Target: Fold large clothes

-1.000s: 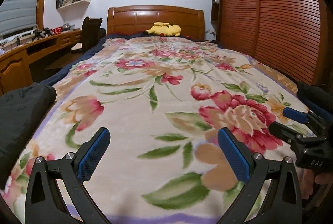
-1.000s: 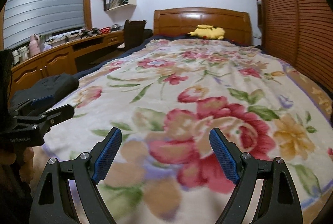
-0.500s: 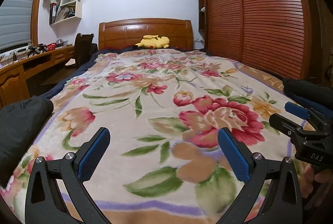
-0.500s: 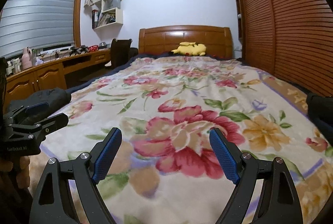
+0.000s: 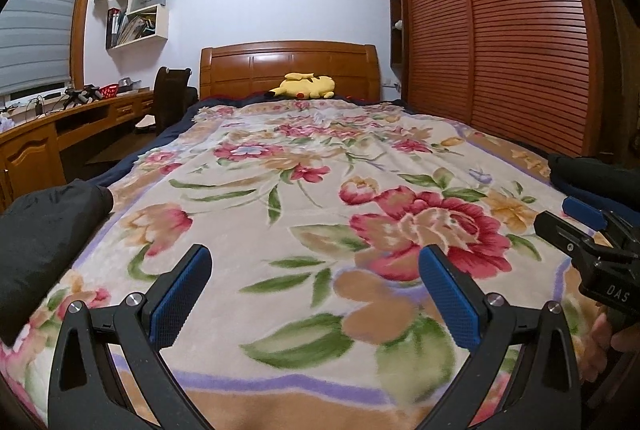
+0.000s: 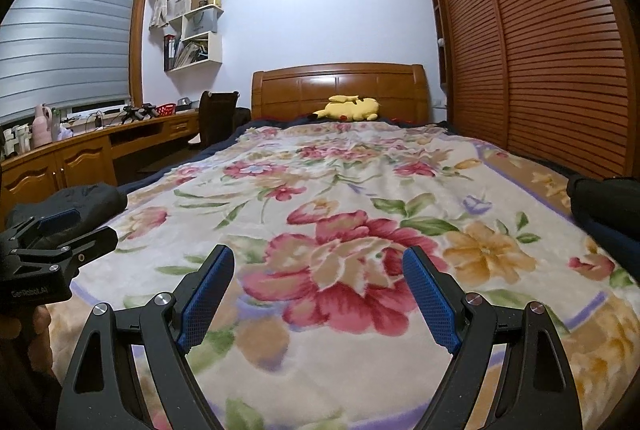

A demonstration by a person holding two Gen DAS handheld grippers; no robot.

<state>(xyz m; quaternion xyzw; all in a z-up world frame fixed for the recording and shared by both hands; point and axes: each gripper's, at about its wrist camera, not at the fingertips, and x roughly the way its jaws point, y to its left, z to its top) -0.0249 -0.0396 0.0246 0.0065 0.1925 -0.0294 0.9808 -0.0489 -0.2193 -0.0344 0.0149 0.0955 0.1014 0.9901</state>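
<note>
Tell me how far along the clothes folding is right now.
Nothing looks folded yet. The left gripper and right gripper are both open and empty above the floral blanket. Dark garments lie at the bed's left edge and right edge, ungrasped. All folding remains.

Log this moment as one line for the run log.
left gripper: open, empty | right gripper: open, empty | black garment: left bed edge, untouched | floral blanket: flat

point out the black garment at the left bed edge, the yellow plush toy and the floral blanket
black garment (image 5: 44, 230), left wrist view, on its bulky middle
yellow plush toy (image 6: 352, 109), right wrist view, on its body by the headboard
floral blanket (image 5: 304, 214), left wrist view, on a bare patch mid-bed
</note>
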